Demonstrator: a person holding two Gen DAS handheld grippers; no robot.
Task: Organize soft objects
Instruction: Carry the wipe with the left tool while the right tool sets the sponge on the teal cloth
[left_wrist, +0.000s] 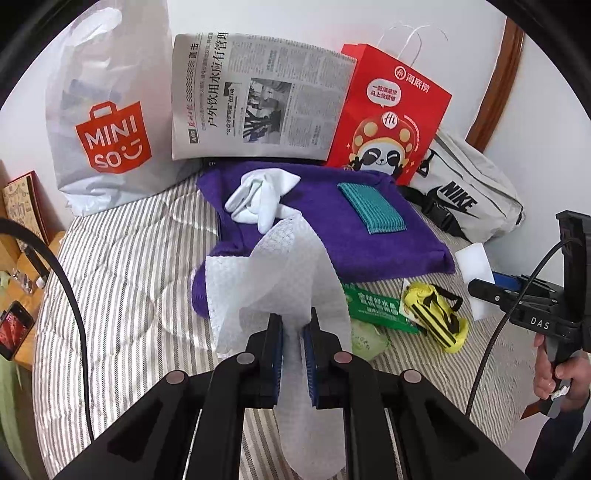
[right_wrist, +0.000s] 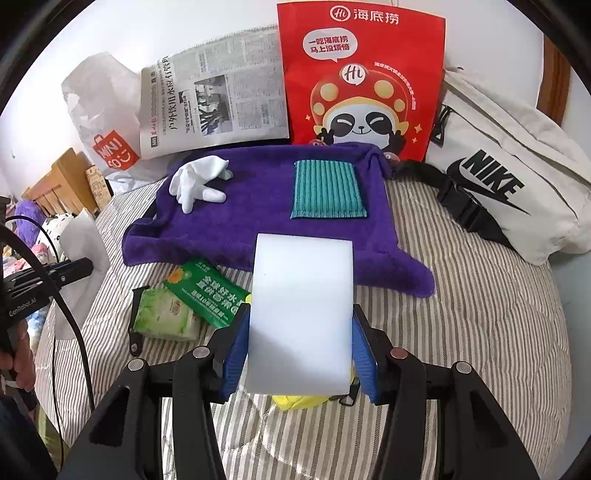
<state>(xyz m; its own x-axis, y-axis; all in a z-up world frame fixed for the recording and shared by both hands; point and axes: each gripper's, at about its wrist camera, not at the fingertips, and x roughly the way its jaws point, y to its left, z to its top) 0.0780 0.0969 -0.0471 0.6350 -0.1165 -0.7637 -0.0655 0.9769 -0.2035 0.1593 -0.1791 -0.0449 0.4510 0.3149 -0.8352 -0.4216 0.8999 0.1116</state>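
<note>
Left tool (left_wrist: 293, 354) clamps white tissue (left_wrist: 280, 273) | right tool (right_wrist: 301, 354) grips white sponge (right_wrist: 301, 310) | both near purple towel (right_wrist: 258, 218)

MINISO on the white plastic bag (left_wrist: 99, 122) — NIKE, seemingly, on the pouch (right_wrist: 491, 184).

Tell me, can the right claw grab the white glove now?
Probably not yet. The right claw is already shut on a white sponge, so it is full, though the glove lies uncovered on the purple towel.
</note>
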